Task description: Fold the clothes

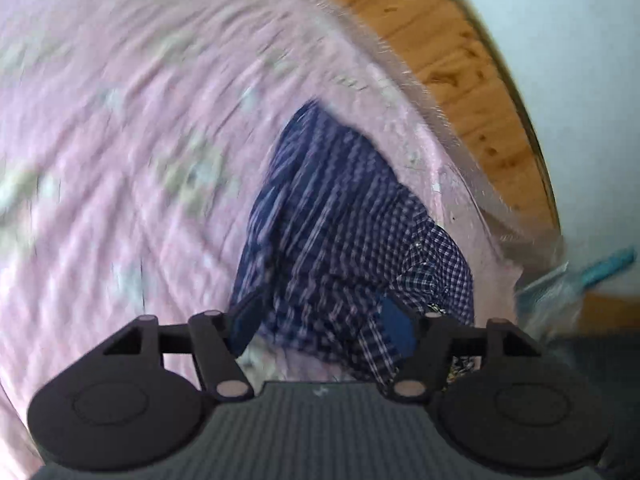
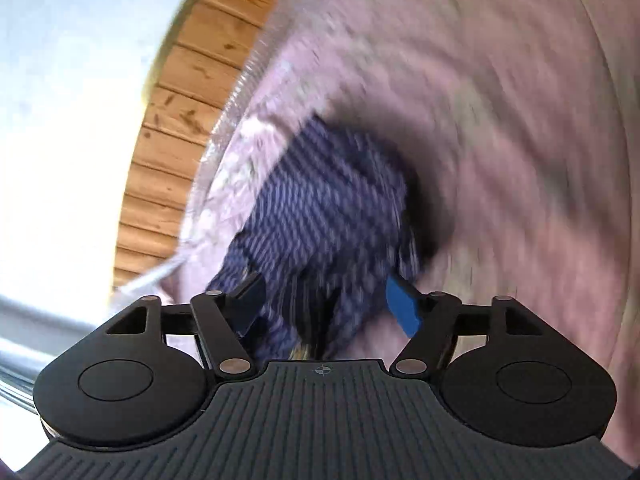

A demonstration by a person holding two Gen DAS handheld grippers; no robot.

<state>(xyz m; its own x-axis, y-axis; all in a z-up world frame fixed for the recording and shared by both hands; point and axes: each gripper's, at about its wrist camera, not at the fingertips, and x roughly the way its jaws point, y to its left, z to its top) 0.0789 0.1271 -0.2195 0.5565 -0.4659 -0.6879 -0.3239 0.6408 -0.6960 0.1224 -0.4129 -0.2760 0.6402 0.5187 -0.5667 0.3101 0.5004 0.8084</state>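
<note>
**Checked shirt lies straight ahead of both spread grippers**

The checked shirt (image 1: 340, 220) lies bunched on the pink bedspread (image 1: 120, 120), near its wooden edge. The left gripper (image 1: 324, 328) and the right gripper (image 2: 328, 304) both stand spread, pinching nothing. The shirt's long axis runs away from them, toward the far side.

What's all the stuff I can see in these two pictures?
shirt: one, navy and white check, crumpled on the bedspread near its edge.
bedspread: one, pink, patterned, under the shirt.
floor: wood planks, beside the bed.
plastic bag: one, clear, at the right edge of the left view; blurred.
left gripper: one, black with blue pads, open over the shirt.
right gripper: one, same, open over the shirt.
</note>
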